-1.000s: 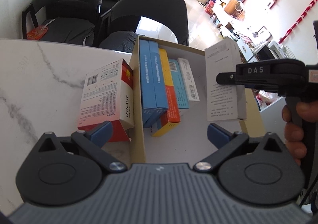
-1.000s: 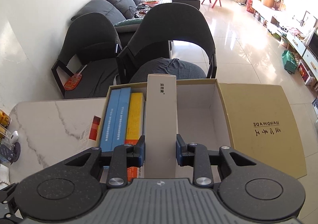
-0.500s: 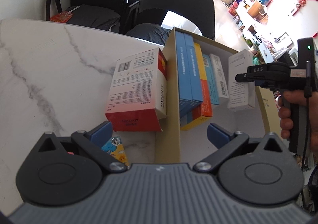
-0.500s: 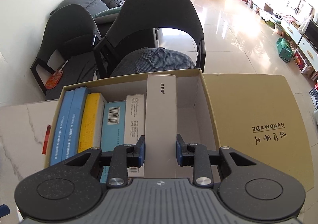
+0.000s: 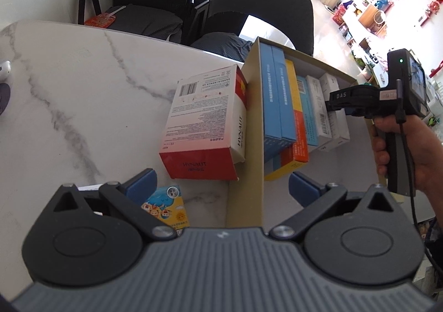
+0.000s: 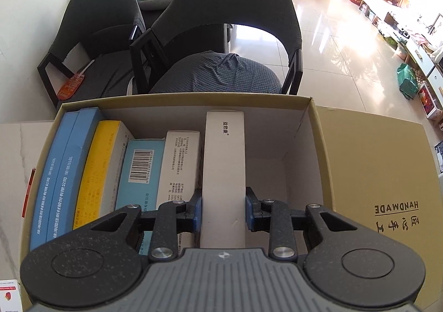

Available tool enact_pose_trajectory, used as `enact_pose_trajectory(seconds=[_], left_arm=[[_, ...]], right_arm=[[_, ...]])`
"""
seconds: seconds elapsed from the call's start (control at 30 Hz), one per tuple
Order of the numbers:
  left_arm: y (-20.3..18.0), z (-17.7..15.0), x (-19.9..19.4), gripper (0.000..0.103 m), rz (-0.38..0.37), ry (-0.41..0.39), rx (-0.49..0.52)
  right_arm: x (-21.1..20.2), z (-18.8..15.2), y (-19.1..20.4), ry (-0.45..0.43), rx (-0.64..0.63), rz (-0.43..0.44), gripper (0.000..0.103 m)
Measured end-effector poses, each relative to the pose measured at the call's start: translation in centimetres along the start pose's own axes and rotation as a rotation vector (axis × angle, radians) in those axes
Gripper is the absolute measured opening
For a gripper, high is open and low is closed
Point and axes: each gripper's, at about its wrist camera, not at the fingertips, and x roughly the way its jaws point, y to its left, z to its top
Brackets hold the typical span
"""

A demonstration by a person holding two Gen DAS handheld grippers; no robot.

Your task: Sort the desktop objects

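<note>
Jaws of the right gripper [image 6: 223, 211] clamp the white carton [image 6: 223, 173], upright inside the cardboard box [image 6: 318, 146].

Black right gripper [image 5: 336, 112] marked DAS, green light, dangling cable, blue-padded jaws, silver screws

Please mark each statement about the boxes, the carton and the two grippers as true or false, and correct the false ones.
1. The right gripper grips a white box. True.
2. The white box is over the cardboard carton. True.
3. The left gripper holds the red and white box. False: its jaws are open and empty.
4. The red and white box lies inside the carton. False: it lies on the marble table, beside the carton.
5. Two blue boxes stand at the carton's left wall. True.
</note>
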Motion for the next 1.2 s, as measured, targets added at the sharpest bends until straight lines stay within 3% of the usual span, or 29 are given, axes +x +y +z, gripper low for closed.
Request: enact_pose_trajectory(seconds=[0.43, 0.93, 1.07, 1.2], left_arm=[[0.8, -1.0, -0.6, 0.103, 0.022, 0.001, -0.030], [3.1, -1.6, -1.5, 0.103, 0.078, -0.008, 0.014], [4.3, -2.0, -1.7, 0.103, 0.158, -0.018, 0.085], [4.4, -2.5, -0.6, 0.103, 0.239, -0.009, 0.230]], right_arm=[[0.4, -0.1, -1.3, -0.016, 0.018, 0.084, 0.034], [-4.3, -0.8, -2.3, -0.089, 0.071, 0.122, 0.043], [-6.3, -1.9, -1.9, -0.101, 0.090, 0.153, 0.047], [-8.3, -3.3, -0.4, -0.105, 0.059, 0.191, 0.050]])
